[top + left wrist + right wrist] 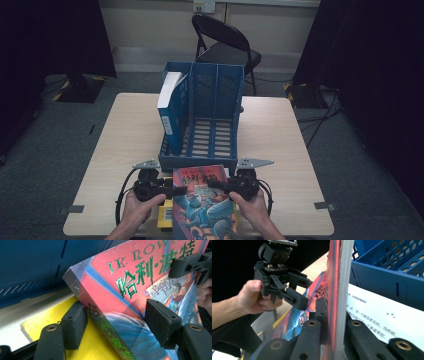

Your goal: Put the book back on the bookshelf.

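Red paperback book (204, 202), held at both edges, near table edge.
Left gripper (176, 190) clamps the spine edge; right gripper (214, 185) pinches cover and pages; book lies atop a yellow book (50, 320), just before the blue file rack (205, 107).

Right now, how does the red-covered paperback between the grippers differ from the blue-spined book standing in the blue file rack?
The red-covered paperback lies at the table's near edge on a yellow book; the blue-spined book stands leaning in the blue file rack, in its left compartment. The paperback is gripped by the left gripper and right gripper; the racked book is untouched. Both carry Chinese lettering.
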The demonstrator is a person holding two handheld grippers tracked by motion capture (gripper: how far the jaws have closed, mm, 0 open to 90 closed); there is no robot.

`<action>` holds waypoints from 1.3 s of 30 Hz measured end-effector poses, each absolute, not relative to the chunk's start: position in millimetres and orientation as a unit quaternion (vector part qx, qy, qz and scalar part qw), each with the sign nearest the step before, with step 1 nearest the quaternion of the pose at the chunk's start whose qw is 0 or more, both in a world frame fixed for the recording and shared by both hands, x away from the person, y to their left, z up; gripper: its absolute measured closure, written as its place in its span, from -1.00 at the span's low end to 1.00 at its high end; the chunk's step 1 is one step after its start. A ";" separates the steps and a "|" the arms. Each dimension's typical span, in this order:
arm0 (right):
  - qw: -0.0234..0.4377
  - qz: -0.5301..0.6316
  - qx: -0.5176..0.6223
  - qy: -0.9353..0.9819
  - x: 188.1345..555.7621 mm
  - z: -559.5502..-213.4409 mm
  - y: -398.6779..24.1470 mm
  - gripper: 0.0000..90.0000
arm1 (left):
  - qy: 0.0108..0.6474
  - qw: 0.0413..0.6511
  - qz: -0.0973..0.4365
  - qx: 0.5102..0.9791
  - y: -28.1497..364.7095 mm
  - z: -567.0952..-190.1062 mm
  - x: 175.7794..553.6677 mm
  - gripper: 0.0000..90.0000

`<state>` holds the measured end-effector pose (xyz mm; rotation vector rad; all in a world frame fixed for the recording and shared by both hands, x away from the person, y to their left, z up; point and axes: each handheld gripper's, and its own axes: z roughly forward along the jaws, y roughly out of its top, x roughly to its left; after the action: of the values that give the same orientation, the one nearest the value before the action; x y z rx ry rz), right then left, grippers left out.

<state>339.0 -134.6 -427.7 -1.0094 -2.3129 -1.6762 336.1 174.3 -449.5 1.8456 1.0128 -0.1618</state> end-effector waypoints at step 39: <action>0.032 -0.583 -0.320 -0.746 328.0 -385.6 -143.9 0.90 | 0.367 0.580 -0.089 0.722 180.5 -401.1 331.5 0.46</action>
<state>328.0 -143.9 -385.6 -0.9850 -2.2968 -1.7955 331.5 180.5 -401.1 1.6872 0.8589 -0.2079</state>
